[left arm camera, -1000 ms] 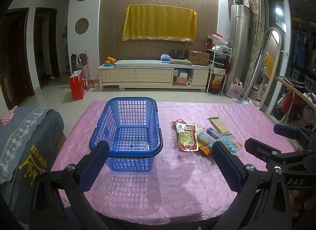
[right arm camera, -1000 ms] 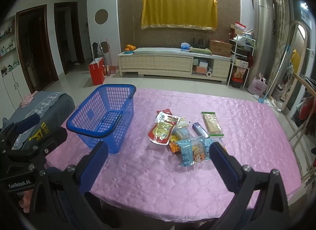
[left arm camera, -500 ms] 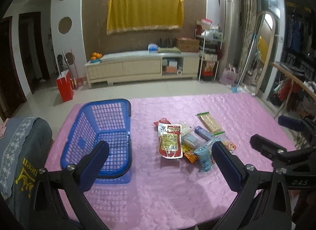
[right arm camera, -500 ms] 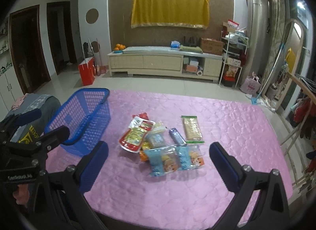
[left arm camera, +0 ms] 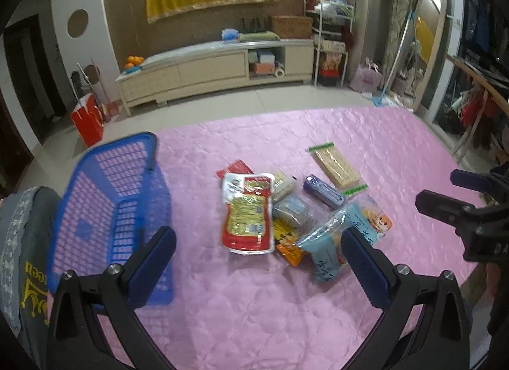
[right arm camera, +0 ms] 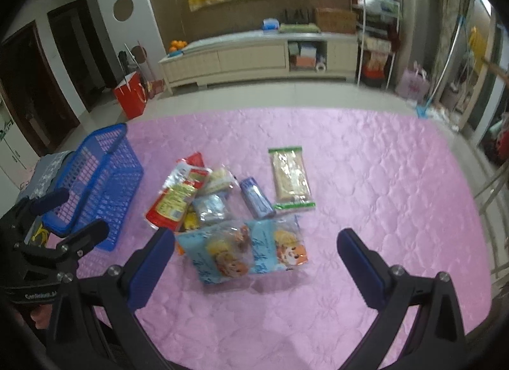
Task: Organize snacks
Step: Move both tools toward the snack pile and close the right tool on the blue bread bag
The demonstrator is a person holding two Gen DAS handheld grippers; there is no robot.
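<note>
Both tools, left (left arm camera: 259,254) and right (right arm camera: 256,257), spread wide, empty. Centre frame: light-blue snack bag (right arm camera: 241,250), likely light, crinkly, slippery; best pinched at sealed edge.

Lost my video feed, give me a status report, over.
Left gripper and right gripper both open, empty. Snack packets piled on the pink cloth; blue basket empty. Nothing blocking.
</note>
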